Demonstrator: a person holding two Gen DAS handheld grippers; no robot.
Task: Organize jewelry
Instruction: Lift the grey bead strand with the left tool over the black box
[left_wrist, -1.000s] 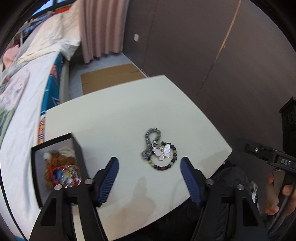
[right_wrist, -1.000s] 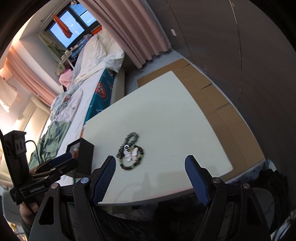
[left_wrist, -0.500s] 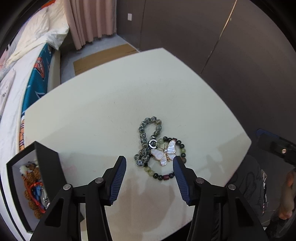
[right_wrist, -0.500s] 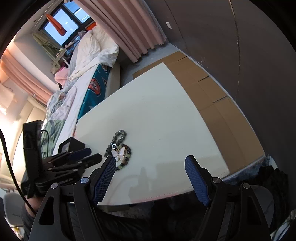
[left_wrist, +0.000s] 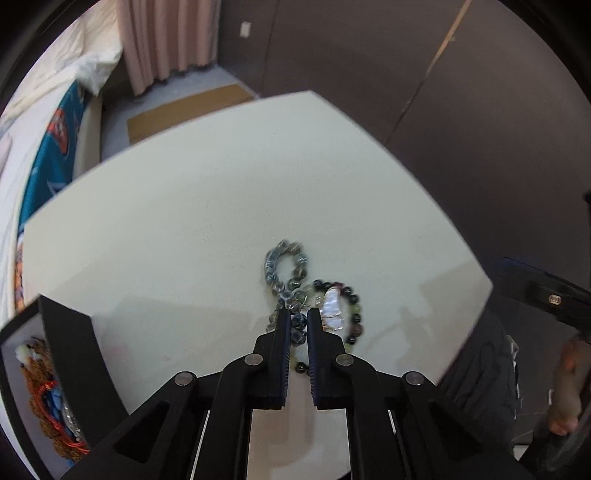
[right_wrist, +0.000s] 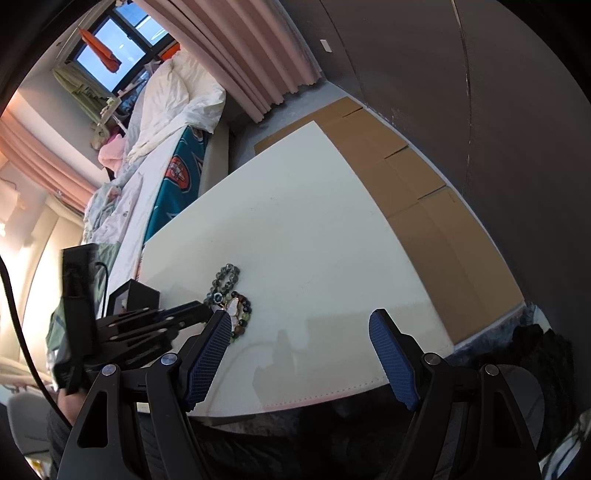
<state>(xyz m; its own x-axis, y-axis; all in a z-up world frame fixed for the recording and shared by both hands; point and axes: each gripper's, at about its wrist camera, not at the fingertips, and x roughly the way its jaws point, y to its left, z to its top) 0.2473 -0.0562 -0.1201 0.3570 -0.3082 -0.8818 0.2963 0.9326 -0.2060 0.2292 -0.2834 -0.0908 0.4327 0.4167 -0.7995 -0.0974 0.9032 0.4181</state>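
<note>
Two bead bracelets lie tangled on the white table (left_wrist: 203, 206): a grey-blue bracelet (left_wrist: 286, 264) and a dark-and-green one carrying a white butterfly charm (left_wrist: 332, 306). My left gripper (left_wrist: 298, 319) points down at them and its jaws are closing, with grey-blue beads pinched between the pads. The right wrist view shows the same bracelets (right_wrist: 225, 277) with the left gripper's tips on them. My right gripper (right_wrist: 299, 314) hangs open over the table's near edge, right of the bracelets, with nothing between its fingers. An open black jewellery box (left_wrist: 70, 354) at the left holds orange and blue pieces.
A bed (right_wrist: 173, 122) with white bedding runs along the table's left side. Flat cardboard (right_wrist: 406, 177) covers the floor to the right, below a dark wall. Pink curtains (right_wrist: 236, 55) hang at the back. A person's hand (left_wrist: 565, 387) holds the right gripper's handle.
My left gripper came down onto the bracelets and its jaws closed from wide apart onto the grey-blue beads. The right gripper stayed open and drifted slightly.
</note>
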